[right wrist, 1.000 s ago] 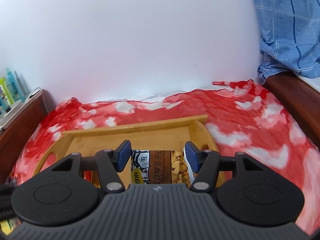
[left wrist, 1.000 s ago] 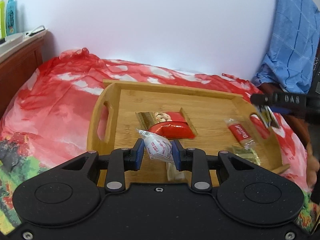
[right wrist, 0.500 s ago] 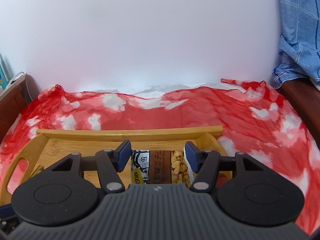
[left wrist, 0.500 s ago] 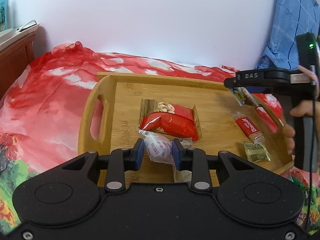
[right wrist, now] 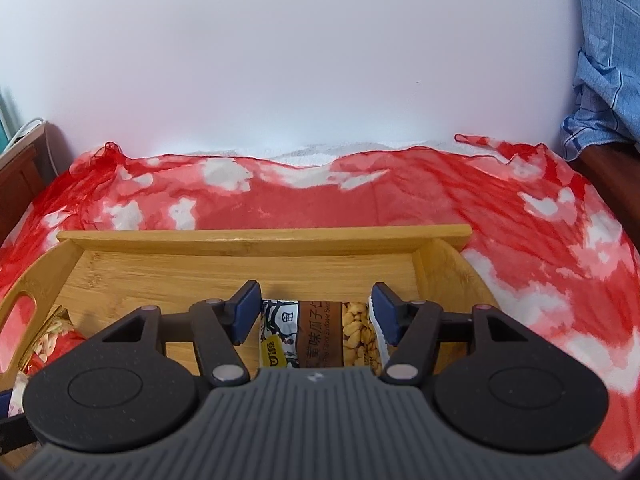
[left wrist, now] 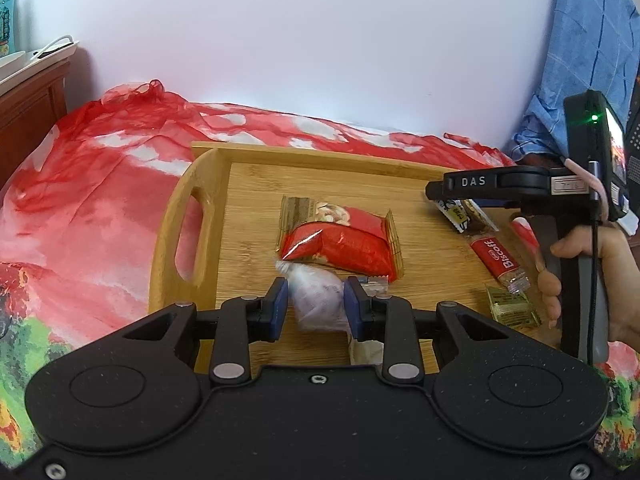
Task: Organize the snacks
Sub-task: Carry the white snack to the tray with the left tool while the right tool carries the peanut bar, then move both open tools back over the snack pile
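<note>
A bamboo tray (left wrist: 256, 184) lies on a red cloth. In the left wrist view my left gripper (left wrist: 316, 304) is shut on a small white packet (left wrist: 316, 300), just above the tray's near edge, in front of a red snack bag (left wrist: 340, 244). My right gripper (left wrist: 440, 196) hovers low over the tray's right side. In the right wrist view its jaws (right wrist: 316, 300) are opening. A sunflower seed packet (right wrist: 320, 332) lies between them with a gap at the left pad. A Biscoff packet (left wrist: 498, 258) and a small gold packet (left wrist: 512, 306) lie near it.
Red and white cloth (right wrist: 360, 200) covers the surface around the tray. A blue checked cloth (left wrist: 592, 40) hangs at the right. Wooden furniture (left wrist: 32, 104) stands at the left, with a white wall behind. A person's hand (left wrist: 580, 264) grips the right gripper's handle.
The right gripper has come down and inward over the tray's right side, and its jaws have widened off the seed packet. The left gripper still holds the white packet.
</note>
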### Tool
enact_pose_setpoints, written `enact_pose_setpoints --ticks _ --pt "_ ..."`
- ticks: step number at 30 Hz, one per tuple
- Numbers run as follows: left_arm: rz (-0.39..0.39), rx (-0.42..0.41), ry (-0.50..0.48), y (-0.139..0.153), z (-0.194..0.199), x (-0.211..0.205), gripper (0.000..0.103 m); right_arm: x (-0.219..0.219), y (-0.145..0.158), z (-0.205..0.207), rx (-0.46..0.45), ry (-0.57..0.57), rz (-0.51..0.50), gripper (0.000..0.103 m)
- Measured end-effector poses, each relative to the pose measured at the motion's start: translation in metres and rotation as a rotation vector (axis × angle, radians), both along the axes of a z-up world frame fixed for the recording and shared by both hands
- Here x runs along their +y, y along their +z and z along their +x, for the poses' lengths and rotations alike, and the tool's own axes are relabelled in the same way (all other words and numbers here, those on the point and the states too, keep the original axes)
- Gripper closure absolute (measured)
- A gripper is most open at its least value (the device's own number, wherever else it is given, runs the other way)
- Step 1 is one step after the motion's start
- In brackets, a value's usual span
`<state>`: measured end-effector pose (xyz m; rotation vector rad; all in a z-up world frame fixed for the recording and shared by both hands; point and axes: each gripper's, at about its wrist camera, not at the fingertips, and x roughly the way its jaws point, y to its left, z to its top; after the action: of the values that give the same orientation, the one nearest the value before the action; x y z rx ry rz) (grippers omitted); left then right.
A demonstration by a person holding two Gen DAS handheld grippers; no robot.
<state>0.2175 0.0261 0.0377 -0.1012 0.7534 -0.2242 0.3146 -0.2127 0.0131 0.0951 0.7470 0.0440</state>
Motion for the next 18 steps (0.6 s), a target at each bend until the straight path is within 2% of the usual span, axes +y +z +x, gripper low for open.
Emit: enact_pose_setpoints --ticks 1,2,5,7,12,18 --pt "0.006 0.005 0.005 0.000 0.000 0.000 0.073 0.000 0.001 -0.002 -0.006 0.000 0.005 0.024" --pt "0.009 0.005 0.009 0.000 0.000 -0.001 0.071 -0.001 0.002 -0.004 -0.015 0.000 0.009 0.023" --pt "0.024 -0.008 0.020 0.003 -0.003 0.000 0.056 -0.003 0.010 -0.012 -0.037 0.008 0.028 0.018" --pt "0.035 -0.020 0.021 0.006 -0.007 -0.001 0.052 -0.004 0.018 -0.021 -0.065 0.018 0.024 0.016" --pt "0.049 -0.043 0.012 0.017 -0.020 -0.002 0.032 -0.003 0.036 -0.054 -0.122 0.056 0.016 0.013" --pt "0.067 -0.070 -0.003 0.029 -0.049 -0.006 0.021 -0.005 0.047 -0.111 -0.175 0.087 -0.002 0.010"
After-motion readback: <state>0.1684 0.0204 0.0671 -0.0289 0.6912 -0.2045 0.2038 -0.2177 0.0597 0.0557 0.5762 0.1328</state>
